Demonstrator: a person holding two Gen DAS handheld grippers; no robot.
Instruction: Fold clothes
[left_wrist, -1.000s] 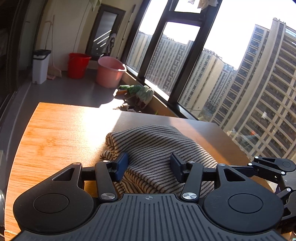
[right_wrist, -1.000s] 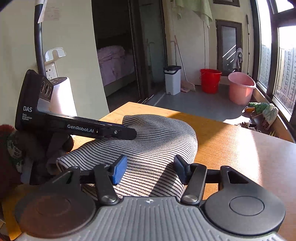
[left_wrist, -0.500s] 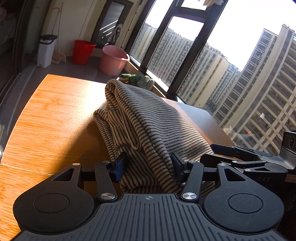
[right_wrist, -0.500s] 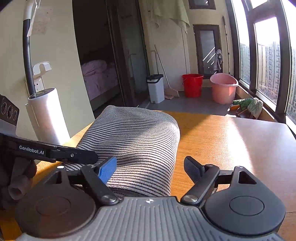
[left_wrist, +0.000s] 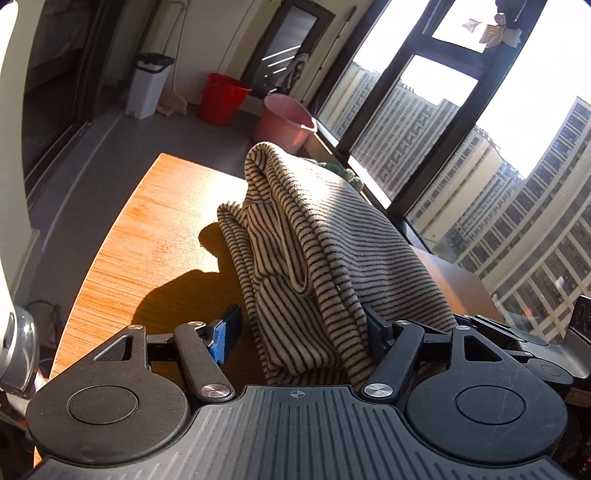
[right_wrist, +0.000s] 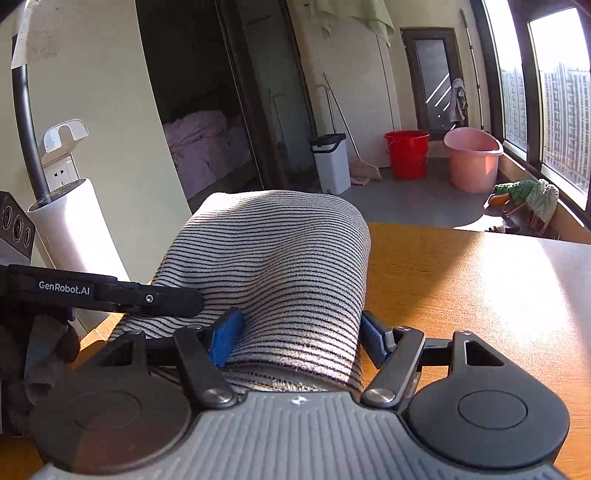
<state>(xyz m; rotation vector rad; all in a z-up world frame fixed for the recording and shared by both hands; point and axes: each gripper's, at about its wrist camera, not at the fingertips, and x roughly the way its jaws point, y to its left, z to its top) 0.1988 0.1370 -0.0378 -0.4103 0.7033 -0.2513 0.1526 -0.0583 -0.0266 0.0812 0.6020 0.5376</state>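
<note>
1. Left wrist view: striped garment (left_wrist: 317, 236), cream with dark stripes, raised off the wooden table (left_wrist: 155, 236) in a bunched ridge, folds hanging on the near left side, shadow cast on the wood beneath.
2. Left gripper (left_wrist: 301, 328): fingers set wide. Cloth lies between them and against the right finger; the blue left pad (left_wrist: 225, 336) stands clear of the fabric. Released, not pinching.
3. Right wrist view: same garment (right_wrist: 280, 266) drapes toward the lens in a smooth arch above the table (right_wrist: 480, 280).
4. Right gripper (right_wrist: 299, 336): fingers spread, blue left pad (right_wrist: 225, 336) pressed to one side of the cloth, right finger at the other edge. Fabric fills the gap; cannot tell if it is truly clamped.
5. Left gripper (right_wrist: 103, 295) appears here at far left, its tip touching the garment's left edge.
6. Beyond the table: red bucket (right_wrist: 406, 153), pink basin (right_wrist: 472, 158), white bin (right_wrist: 330, 162), broom (right_wrist: 354, 147) by the wall, window (left_wrist: 424, 110) facing tower blocks.
</note>
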